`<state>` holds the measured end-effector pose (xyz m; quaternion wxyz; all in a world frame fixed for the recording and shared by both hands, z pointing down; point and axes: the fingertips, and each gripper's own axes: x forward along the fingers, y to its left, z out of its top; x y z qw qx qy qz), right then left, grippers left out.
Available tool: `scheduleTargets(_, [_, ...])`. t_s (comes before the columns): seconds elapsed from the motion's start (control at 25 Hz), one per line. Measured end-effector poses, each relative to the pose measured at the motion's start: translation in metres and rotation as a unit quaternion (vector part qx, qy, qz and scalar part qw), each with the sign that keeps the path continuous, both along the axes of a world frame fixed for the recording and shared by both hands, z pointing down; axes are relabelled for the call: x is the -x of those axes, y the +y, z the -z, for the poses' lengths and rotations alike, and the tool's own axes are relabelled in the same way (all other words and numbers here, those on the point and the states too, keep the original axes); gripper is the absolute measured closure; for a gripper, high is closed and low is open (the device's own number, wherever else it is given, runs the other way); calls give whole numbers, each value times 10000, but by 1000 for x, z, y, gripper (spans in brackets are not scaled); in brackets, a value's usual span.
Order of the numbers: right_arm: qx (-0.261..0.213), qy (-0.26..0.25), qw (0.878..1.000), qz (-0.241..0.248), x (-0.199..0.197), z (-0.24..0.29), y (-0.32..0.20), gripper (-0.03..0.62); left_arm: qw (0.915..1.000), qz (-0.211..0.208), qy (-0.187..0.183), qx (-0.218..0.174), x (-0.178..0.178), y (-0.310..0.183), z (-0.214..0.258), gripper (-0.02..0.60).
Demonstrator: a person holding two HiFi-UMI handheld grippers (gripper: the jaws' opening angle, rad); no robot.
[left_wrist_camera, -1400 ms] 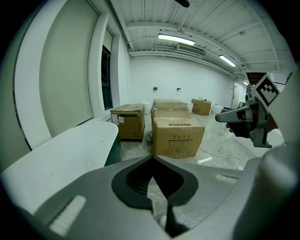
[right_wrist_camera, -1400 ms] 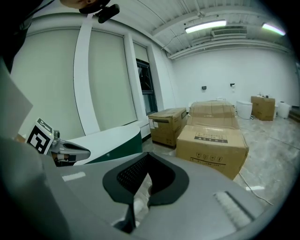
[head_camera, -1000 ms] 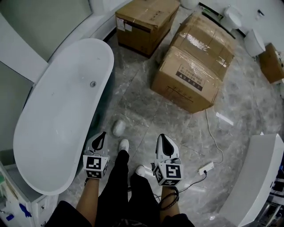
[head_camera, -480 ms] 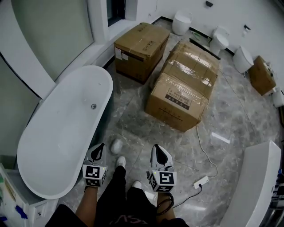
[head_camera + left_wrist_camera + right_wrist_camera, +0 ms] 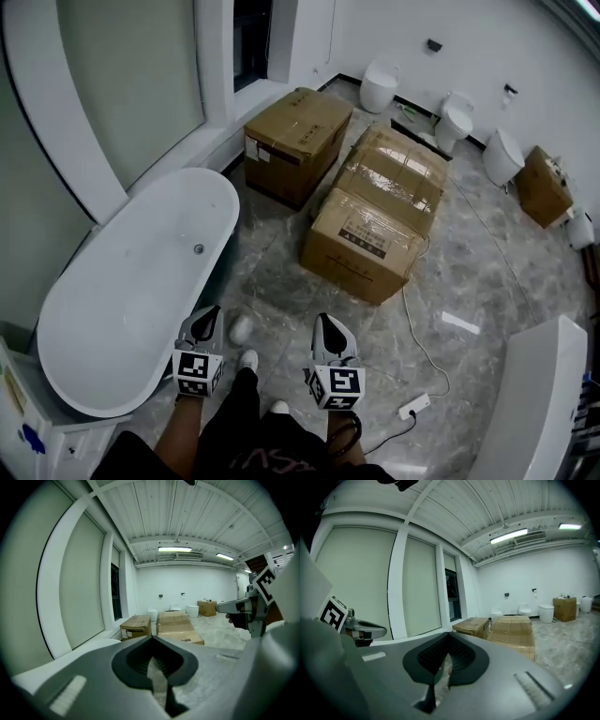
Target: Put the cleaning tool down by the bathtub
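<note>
A white oval bathtub [image 5: 112, 291] fills the left of the head view. On the grey marble floor beside its near end lies a small white rounded cleaning tool [image 5: 241, 328], with nothing holding it. My left gripper [image 5: 208, 314] hangs just left of the tool, above the tub's edge, jaws closed and empty. My right gripper [image 5: 325, 322] is level with it, farther right, also closed and empty. The left gripper view looks along shut jaws [image 5: 152, 639] at the room, as does the right gripper view [image 5: 447, 637].
Two cardboard boxes [image 5: 296, 141] [image 5: 375, 225] stand ahead on the floor. Toilets [image 5: 380, 84] line the back wall. A power strip [image 5: 412, 406] with its cable lies at right, near a white fixture [image 5: 534, 403]. The person's shoes [image 5: 248, 360] are between the grippers.
The head view has tilted up, showing more of the room and back wall. Both grippers stay shut in the same pose; the white tool has not moved.
</note>
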<state>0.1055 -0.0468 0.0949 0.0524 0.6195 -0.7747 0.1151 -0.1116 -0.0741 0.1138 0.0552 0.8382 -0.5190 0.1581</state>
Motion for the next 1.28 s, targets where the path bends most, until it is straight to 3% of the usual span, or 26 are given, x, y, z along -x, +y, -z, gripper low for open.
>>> scheduleTargets(0.52, [-514,98,9985,148,-18,52,19,582,9974,-114,192,-690,-27,15,68,581])
scheduleTargets(1.28, [-673,174,9971,321,-7,62,41,582,9950,-150,244,-961,-28,43,87,581])
